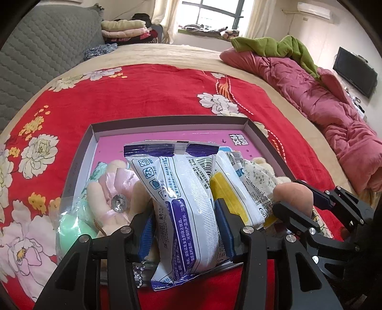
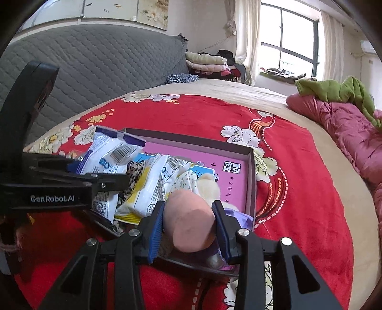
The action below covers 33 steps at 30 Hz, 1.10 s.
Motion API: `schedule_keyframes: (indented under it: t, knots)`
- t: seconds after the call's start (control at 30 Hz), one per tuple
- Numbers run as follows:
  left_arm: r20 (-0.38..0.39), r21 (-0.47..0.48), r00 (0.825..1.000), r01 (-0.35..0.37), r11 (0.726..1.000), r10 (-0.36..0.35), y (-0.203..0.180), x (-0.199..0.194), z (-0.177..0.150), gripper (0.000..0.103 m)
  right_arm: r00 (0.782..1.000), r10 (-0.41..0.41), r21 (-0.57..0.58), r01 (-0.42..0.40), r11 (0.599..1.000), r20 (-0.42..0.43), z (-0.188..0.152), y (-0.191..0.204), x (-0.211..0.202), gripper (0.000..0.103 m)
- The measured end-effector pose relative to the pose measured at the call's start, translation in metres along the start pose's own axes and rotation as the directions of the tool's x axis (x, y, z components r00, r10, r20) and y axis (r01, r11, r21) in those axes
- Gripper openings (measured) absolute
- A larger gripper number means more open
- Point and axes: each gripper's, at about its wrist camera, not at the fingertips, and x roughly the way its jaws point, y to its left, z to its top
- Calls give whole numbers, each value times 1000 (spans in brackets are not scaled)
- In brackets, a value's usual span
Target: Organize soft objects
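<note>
Over bed (image 1: 155, 100), tilted-down left hand-held gripper (image 1: 186, 229) grasps wipes pack (image 1: 188, 202), right hand-held gripper (image 2: 188, 226) pink sponge (image 2: 191, 221).

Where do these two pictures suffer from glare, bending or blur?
Left wrist view: bright window washed out, flat red flowered blanket bulges like a dome, dark corners. Right wrist view: window again overexposed, grey quilted headboard curves; the pink foam cylinder stays sharp.

Bed (image 1: 167, 54), red floral blanket (image 1: 148, 95), shallow box (image 1: 248, 122)
</note>
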Motion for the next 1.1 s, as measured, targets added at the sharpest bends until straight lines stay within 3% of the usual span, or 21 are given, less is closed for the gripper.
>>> schedule_keyframes:
  t: [0.3, 0.47, 0.7, 0.97, 1.1]
  knots:
    - [-2, -1, 1000, 3, 1000, -3, 1, -1, 0, 50, 1000, -7, -16, 7, 1000, -6, -3, 3, 0, 41]
    - [-5, -2, 1000, 9, 1000, -9, 0, -2, 0, 52, 1000, 22, 2, -22, 1000, -10, -4, 2, -3, 50]
    - [16, 8, 1000, 23, 1000, -23, -3, -10, -1, 65, 1000, 19, -4, -19, 1000, 10, -4, 3, -11, 61]
    - [64, 0, 997, 39, 999, -39, 0, -26, 1, 73, 997, 32, 2, -32, 999, 74, 1, 6, -32, 65]
    - [102, -8, 994, 44, 999, -43, 3, -38, 2, 74, 999, -11, -26, 13, 1000, 47, -1, 9, -30, 66]
